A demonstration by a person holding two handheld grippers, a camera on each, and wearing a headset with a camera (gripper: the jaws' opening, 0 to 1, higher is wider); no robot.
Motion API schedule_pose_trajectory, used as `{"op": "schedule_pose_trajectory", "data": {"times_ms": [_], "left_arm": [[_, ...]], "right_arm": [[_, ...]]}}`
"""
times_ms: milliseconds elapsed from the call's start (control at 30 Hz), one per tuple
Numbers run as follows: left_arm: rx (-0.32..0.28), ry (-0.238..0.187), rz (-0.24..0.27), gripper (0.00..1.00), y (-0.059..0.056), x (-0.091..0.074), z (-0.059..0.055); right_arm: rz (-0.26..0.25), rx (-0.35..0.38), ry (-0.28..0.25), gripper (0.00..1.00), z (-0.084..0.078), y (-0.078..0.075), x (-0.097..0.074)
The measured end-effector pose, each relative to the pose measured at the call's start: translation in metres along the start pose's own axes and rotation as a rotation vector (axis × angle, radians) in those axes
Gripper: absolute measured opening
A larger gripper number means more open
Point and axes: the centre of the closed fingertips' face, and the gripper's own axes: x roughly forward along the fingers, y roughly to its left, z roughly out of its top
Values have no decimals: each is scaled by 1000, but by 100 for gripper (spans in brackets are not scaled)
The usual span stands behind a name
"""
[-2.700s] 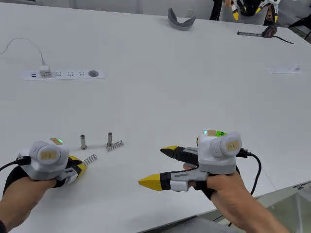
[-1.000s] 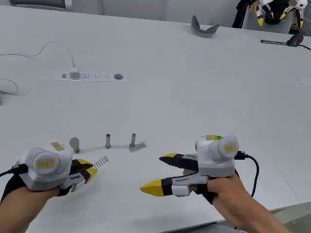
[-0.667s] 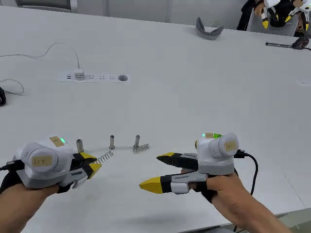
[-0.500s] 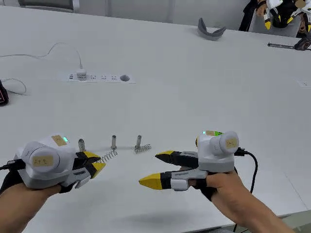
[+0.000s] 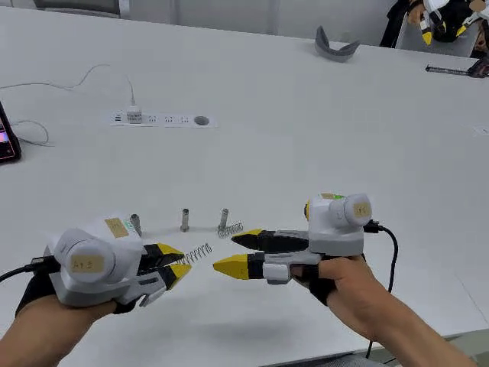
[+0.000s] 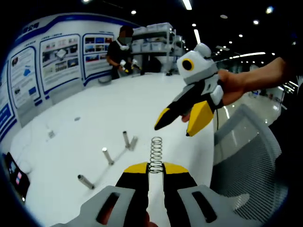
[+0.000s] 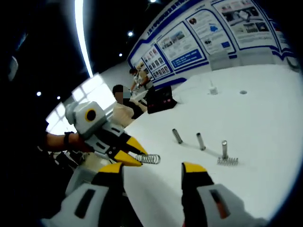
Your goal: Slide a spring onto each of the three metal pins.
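My left gripper (image 5: 177, 261) clamps a spring (image 5: 198, 252) by its end, near the three metal pins (image 5: 185, 219). My right gripper (image 5: 225, 253) gapes wide nearby. A second spring (image 5: 231, 228) lies beside the rightmost pin (image 5: 224, 220).

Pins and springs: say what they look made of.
The pins look like steel: smooth grey cylinders with a dull sheen and brighter tops. The held spring in the left gripper is thin coiled wire, likely steel, bright and silvery. The loose spring lying beside a pin looks the same. Any plating is too small to tell.
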Motion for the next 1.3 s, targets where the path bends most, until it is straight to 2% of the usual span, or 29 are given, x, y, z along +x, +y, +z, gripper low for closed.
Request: {"op": "schedule_pose_trajectory", "data": {"times_ms": [433, 1000, 1300], "left_arm": [[27, -27, -42, 10, -15, 1, 15], [46, -6, -78, 10, -21, 5, 14], [40, 3, -88, 10, -22, 5, 11]], "right_arm": [[79, 55, -7, 31, -1, 12, 4], [116, 68, -20, 16, 6, 17, 2], [147, 37, 17, 12, 9, 25, 5]]}}
